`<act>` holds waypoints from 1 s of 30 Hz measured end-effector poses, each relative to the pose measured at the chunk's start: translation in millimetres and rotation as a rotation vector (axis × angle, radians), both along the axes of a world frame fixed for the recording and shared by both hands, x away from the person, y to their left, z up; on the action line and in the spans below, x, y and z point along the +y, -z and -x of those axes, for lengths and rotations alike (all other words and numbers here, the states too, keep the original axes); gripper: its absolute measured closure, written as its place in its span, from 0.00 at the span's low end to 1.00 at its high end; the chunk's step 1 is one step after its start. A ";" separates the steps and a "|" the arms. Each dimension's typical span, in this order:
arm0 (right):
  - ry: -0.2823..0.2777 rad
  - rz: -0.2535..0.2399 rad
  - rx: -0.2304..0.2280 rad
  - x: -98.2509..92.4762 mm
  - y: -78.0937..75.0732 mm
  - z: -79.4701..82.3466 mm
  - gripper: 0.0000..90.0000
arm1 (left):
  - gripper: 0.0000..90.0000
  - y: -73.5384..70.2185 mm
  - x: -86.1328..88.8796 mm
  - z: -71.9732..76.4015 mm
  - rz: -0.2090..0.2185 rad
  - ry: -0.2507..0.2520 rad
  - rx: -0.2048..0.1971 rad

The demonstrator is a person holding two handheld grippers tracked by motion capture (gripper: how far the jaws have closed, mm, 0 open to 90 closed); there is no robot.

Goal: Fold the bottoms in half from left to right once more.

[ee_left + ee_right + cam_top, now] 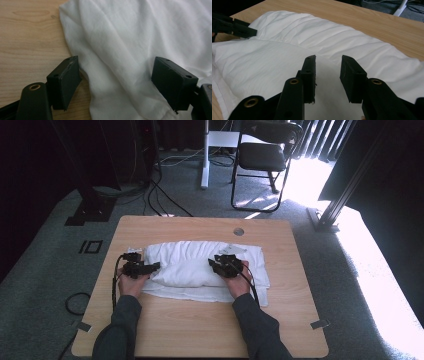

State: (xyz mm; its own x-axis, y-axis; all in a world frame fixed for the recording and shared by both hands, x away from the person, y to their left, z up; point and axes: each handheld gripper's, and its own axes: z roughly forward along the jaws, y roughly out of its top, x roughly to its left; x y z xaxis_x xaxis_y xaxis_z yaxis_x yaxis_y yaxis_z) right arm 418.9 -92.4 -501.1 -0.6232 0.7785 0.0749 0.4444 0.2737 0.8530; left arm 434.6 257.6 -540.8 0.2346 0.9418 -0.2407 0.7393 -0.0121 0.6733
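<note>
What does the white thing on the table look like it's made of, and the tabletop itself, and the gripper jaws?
The white cloth looks like soft woven fabric, probably cotton: matte, with fine wrinkles and limp folds. The table shows pale wood grain with a smooth, low sheen; whether it is solid wood or laminate I cannot tell. The left gripper has matte black blocky jaws, likely plastic or rubber-faced, with small brass-coloured rivets.
</note>
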 end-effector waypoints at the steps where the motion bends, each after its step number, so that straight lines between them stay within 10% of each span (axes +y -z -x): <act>1: -0.003 -0.004 0.005 2.1 0.1 -0.9 0.70 | 0.26 1.2 -0.7 -0.1 -0.006 0.004 -0.006; 10: -0.001 0.014 0.011 14.0 2.8 -7.2 0.66 | 0.32 -0.6 -13.3 2.1 -0.099 0.054 0.001; 18: -0.005 0.027 0.010 16.8 4.1 -11.2 0.75 | 0.92 0.6 -14.3 1.1 -0.018 0.105 0.027; 30: -0.004 0.099 0.053 22.9 36.9 -13.8 0.72 | 0.97 -10.8 -8.4 2.7 -0.010 0.104 -0.006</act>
